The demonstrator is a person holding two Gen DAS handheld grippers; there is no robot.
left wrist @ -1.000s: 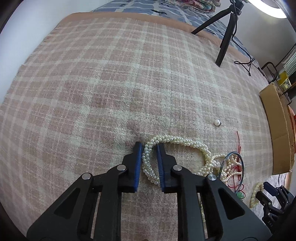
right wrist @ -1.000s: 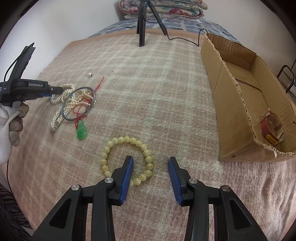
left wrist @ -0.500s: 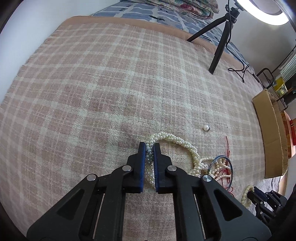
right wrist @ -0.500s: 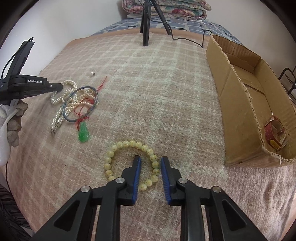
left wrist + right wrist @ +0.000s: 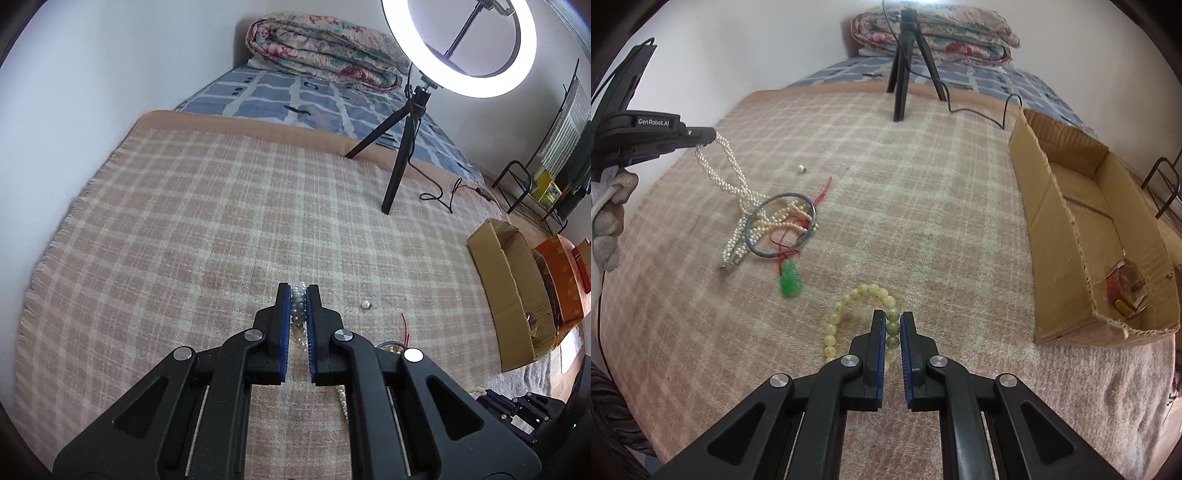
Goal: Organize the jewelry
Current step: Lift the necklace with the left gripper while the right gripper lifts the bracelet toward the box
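My left gripper (image 5: 297, 295) is shut on a white pearl necklace (image 5: 298, 308) and holds one end raised. In the right wrist view the left gripper (image 5: 709, 134) shows at the left, with the pearl necklace (image 5: 733, 177) hanging from it down to the blanket. Its lower part lies tangled with a blue-grey bangle (image 5: 781, 224) and a red cord bearing a green pendant (image 5: 790, 282). My right gripper (image 5: 893, 319) is shut on a yellow bead bracelet (image 5: 862, 293), lifting one side of it. A loose pearl bead (image 5: 802, 168) lies apart.
An open cardboard box (image 5: 1082, 236) stands at the right on the plaid blanket (image 5: 923, 206), with a red bracelet (image 5: 1123, 282) inside. A ring-light tripod (image 5: 905, 62) stands at the back with its cable (image 5: 979, 110) trailing right. Folded quilts (image 5: 321, 51) lie beyond.
Both grippers have closed on their jewelry. The left one has lifted the pearl necklace end off the blanket; the right one has raised one side of the bead bracelet.
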